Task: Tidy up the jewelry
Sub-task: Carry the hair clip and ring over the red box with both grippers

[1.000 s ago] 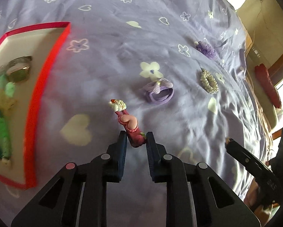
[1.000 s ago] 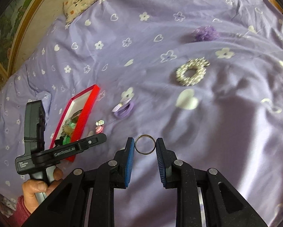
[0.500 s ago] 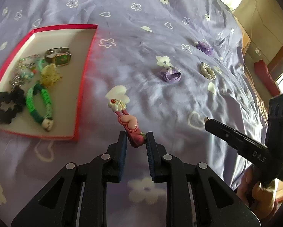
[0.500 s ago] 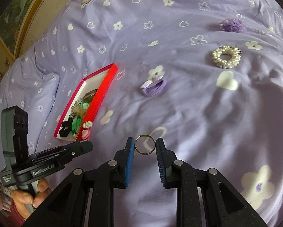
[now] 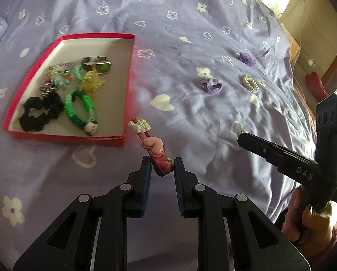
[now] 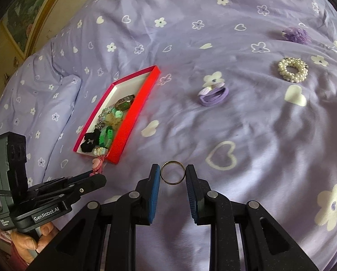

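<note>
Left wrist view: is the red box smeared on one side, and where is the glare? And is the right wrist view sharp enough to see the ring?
Left wrist view: the red box smears pink along its right wall, and the window at top right is blown out. Right wrist view: the ring is crisp between the fingers, though the box wall there bleeds red; fisheye bends the bedspread in both.

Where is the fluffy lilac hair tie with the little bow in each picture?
Left wrist view: the lilac hair tie lies on the bedspread, right of centre, upper half.
Right wrist view: the same hair tie lies just right of centre, upper half.
Shared landmark: the red cardboard box lies to its left in both views.
</note>
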A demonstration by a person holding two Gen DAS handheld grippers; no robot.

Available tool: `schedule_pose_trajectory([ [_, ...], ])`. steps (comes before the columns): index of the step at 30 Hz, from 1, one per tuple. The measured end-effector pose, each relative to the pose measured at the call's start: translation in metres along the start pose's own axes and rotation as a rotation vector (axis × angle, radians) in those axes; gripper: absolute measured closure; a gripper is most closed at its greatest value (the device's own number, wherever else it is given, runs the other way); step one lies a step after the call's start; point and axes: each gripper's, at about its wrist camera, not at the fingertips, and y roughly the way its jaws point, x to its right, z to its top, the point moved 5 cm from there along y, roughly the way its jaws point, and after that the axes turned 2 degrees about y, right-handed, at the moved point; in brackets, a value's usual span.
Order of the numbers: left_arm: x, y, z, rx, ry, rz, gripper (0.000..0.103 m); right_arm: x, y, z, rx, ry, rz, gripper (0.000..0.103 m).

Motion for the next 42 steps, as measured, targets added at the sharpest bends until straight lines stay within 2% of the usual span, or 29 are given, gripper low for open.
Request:
schedule_pose_trajectory([
  [6, -0.012, -0.014, -0.008, 0.024, 0.002, 0.044, 0.085, -0.014, 0.004, -0.004, -0.012, -0.023, 0.010, 0.080],
  [19, -0.039, -0.041, -0.014, 0.077, -0.027, 0.069, 0.085, -0.050, 0.014, -0.008, -0.039, -0.079, 0.026, 0.080],
  [42, -0.111, -0.049, 0.015, 0.126, -0.120, 0.119, 0.085, -0.115, 0.061, 0.030, -0.062, -0.167, 0.086, 0.080],
])
